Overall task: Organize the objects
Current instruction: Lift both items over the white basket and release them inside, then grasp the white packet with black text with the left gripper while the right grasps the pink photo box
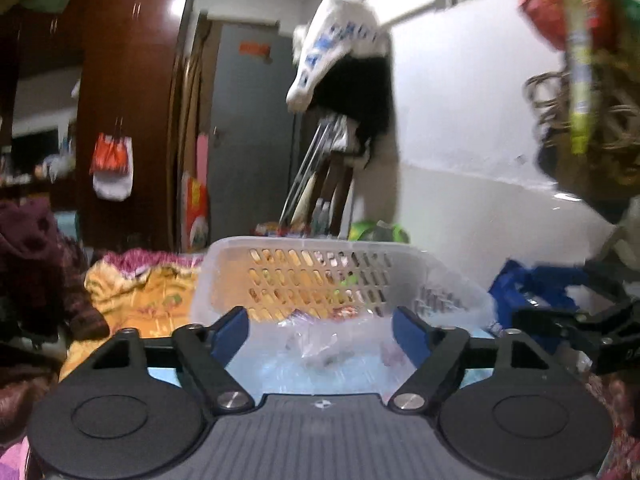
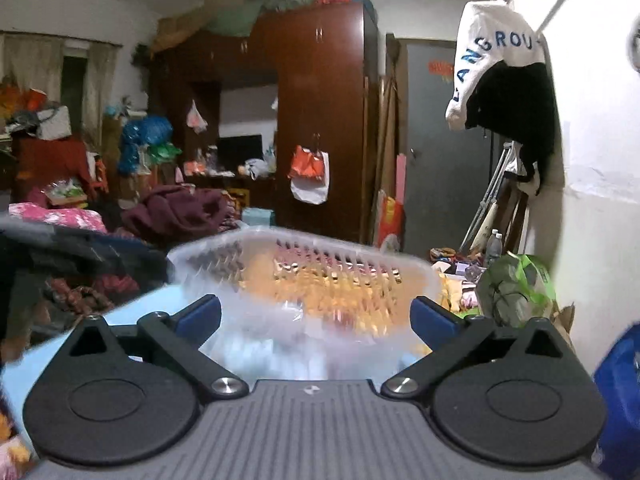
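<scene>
basket (image 1: 320, 276) ahead of hand-held gripper (image 1: 320, 326) (spread wide)

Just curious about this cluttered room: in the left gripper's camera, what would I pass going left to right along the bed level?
Maroon clothes → yellow cloth → white basket → blue bag → right gripper.

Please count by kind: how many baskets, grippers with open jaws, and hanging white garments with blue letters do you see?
Basket: 1
Grippers with open jaws: 2, left gripper and right gripper
White garment with blue letters: 1
Total: 4
</scene>
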The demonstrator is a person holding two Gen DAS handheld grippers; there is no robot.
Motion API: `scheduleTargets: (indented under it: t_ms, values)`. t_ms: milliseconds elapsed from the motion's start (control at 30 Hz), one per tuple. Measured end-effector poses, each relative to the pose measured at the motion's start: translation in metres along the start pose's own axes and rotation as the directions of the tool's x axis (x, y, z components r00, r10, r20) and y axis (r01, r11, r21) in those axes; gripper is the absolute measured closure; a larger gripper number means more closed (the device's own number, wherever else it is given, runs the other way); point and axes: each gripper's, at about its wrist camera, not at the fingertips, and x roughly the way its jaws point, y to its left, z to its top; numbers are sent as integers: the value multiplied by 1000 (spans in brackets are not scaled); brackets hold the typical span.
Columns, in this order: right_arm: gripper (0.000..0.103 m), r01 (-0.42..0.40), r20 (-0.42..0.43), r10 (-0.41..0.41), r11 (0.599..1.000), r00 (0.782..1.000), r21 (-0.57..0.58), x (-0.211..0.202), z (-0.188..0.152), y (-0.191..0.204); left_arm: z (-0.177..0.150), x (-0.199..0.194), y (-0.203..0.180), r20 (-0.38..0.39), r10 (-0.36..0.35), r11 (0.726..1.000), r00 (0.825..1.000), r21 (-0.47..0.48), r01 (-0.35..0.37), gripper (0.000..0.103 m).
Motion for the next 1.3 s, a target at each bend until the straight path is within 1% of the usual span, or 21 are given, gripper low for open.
scheduleTargets:
  t_ms: [100,200,267,367,400,433,467,500,533,567,600,667,733,800,900,967,1033,1067,1167,1233,1300]
  values:
    - [0,9,-10,-8,1000,1000,20,-27,-46,-8,-37,-36,-1,65,44,999,997,9,-44,14]
    - [6,-2,-50,5,998,999,57,-32,-72,-17,-61,-45,5,72,57,998,996,-14,-56,14]
    - [11,-8,-73,13,998,997,64,-25,-75,-20,-68,-40,11,54,43,998,998,-37,-41,14]
    - [12,-31,-129,37,998,991,52,-12,-74,-23,-74,-29,22,26,-9,998,1000,-67,11,14]
    - [14,-39,-149,47,998,988,53,-6,-77,-24,-76,-26,23,12,-26,997,1000,-74,27,14]
    - [16,-42,-162,52,997,985,63,-4,-82,-28,-77,-22,23,4,-30,997,1000,-73,30,14]
    - [18,-51,-151,65,995,986,90,-4,-87,-31,-78,-19,22,-1,-28,998,1000,-60,28,14]
    - [29,-65,-140,82,990,987,123,-8,-93,-35,-82,-17,21,-8,-25,999,1000,-44,25,14]
    - [34,-82,-130,103,984,986,159,-10,-96,-40,-83,-14,19,-19,-23,999,1000,-33,22,14]
    - [45,-93,-118,115,979,986,184,-12,-97,-44,-87,-12,18,-29,-20,999,999,-29,19,14]
    - [47,-92,-109,114,977,987,191,-14,-99,-45,-88,-9,18,-38,-13,1000,999,-27,12,14]
    - [49,-79,-102,100,978,990,194,-18,-102,-46,-90,-11,24,-34,-20,998,999,-64,18,14]
    - [50,-75,-92,94,979,991,191,-21,-102,-45,-94,-22,29,-19,-6,997,1000,-83,4,14]
    - [52,-68,-89,86,981,992,184,-21,-102,-44,-97,-39,32,5,17,998,1000,-65,-17,14]
    - [53,-67,-87,84,980,993,188,-17,-100,-47,-102,-59,37,8,53,998,999,-38,-52,14]
    - [53,-67,-87,85,980,993,189,-16,-100,-48,-106,-66,40,-2,100,995,995,-10,-100,14]
    - [53,-73,-95,92,980,991,185,-15,-100,-48,-111,-65,47,-34,161,987,986,1,-162,14]
    - [53,-76,-99,95,980,991,184,-14,-100,-48,-112,-62,48,-50,173,985,984,-4,-174,14]
    - [53,-80,-101,100,979,990,187,-14,-101,-49,-115,-52,50,-87,150,988,985,-20,-152,14]
    - [52,-88,-103,109,977,989,193,-14,-102,-50,-119,-45,45,-118,145,989,982,5,-145,14]
    - [51,-101,-111,125,975,986,196,-13,-102,-50,-124,-37,38,-142,161,987,977,45,-156,14]
